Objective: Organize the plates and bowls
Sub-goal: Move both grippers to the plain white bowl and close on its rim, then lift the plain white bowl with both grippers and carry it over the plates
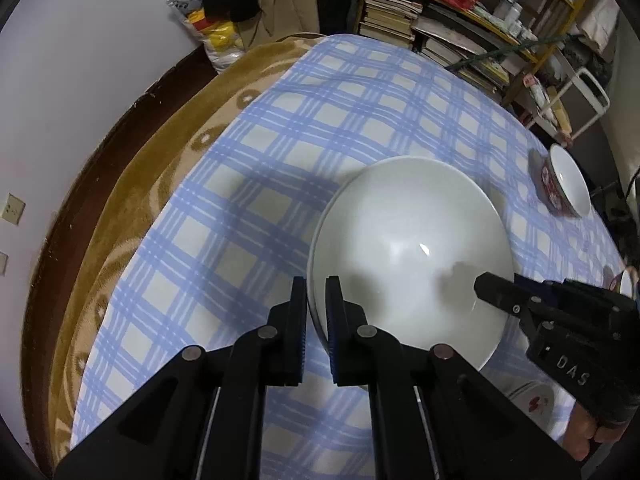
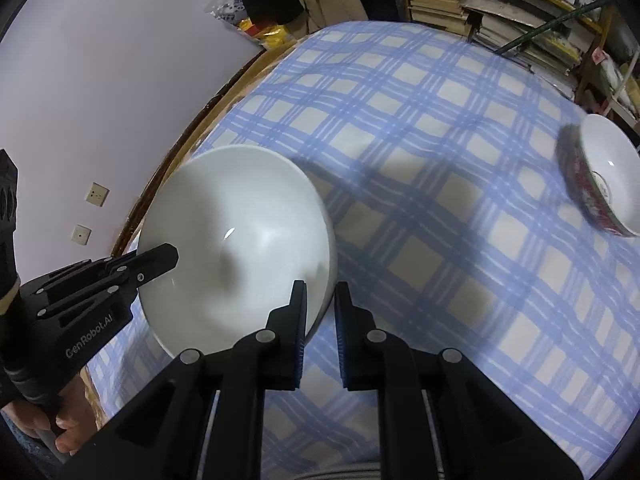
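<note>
A large plain white bowl is held above the blue plaid tablecloth. My left gripper is shut on its left rim, one finger inside and one outside. My right gripper is shut on its right rim the same way; it also shows in the left wrist view. A red-patterned bowl with a white inside stands on the cloth at the far right, and also shows in the right wrist view.
A flower-patterned plate lies under the right gripper near the table's front. Part of another dish shows at the right edge. A brown blanket edges the table on the left. Shelves of books stand behind.
</note>
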